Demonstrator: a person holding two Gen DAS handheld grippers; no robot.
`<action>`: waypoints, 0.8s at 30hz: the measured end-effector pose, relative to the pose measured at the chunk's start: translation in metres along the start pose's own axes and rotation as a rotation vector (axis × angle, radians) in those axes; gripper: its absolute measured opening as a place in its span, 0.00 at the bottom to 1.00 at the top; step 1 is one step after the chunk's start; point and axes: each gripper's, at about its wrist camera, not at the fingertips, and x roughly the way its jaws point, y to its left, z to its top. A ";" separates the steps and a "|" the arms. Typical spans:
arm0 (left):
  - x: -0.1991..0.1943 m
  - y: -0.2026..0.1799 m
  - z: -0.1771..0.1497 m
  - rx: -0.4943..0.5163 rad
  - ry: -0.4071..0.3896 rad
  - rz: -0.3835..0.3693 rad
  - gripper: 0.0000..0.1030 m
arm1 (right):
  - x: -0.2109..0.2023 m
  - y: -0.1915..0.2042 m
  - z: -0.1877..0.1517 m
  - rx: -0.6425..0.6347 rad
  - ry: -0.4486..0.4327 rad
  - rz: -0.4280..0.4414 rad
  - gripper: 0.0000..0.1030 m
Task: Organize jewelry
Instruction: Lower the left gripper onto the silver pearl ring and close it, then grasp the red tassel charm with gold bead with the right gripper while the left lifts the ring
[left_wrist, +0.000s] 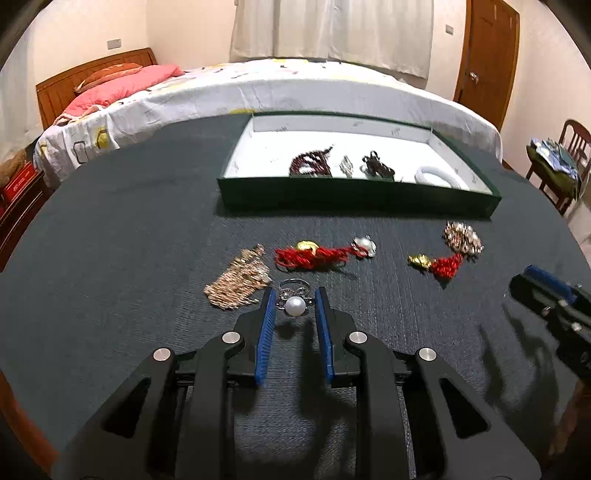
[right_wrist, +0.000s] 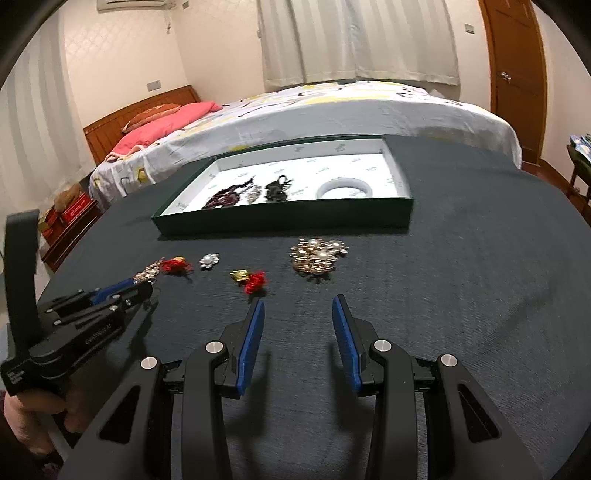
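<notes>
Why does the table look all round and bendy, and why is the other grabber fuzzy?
Left wrist view: the fisheye lens bends the dark table into a curve; the right gripper at the edge is smeared by blur, while the pearl ring looks sharp. Right wrist view: same bending, black corners, and soft shadows under the right gripper.

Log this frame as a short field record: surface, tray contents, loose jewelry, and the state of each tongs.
surface: dark table
tray: green, white-lined, holds dark red beads, a white bangle and two more small pieces
loose on table: pearl ring, gold chain piece, red cord charm, second red charm, large brooch
left tongs: open, blue pads either side of the pearl ring, not closed on it
right tongs: open, nothing between them
</notes>
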 end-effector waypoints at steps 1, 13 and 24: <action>-0.002 0.002 0.001 -0.005 -0.003 0.001 0.21 | 0.002 0.003 0.002 -0.008 0.002 0.003 0.37; -0.013 0.034 0.010 -0.051 -0.039 0.054 0.21 | 0.043 0.030 0.023 -0.055 0.075 0.017 0.37; -0.008 0.042 0.010 -0.080 -0.027 0.055 0.21 | 0.061 0.029 0.021 -0.041 0.145 0.038 0.18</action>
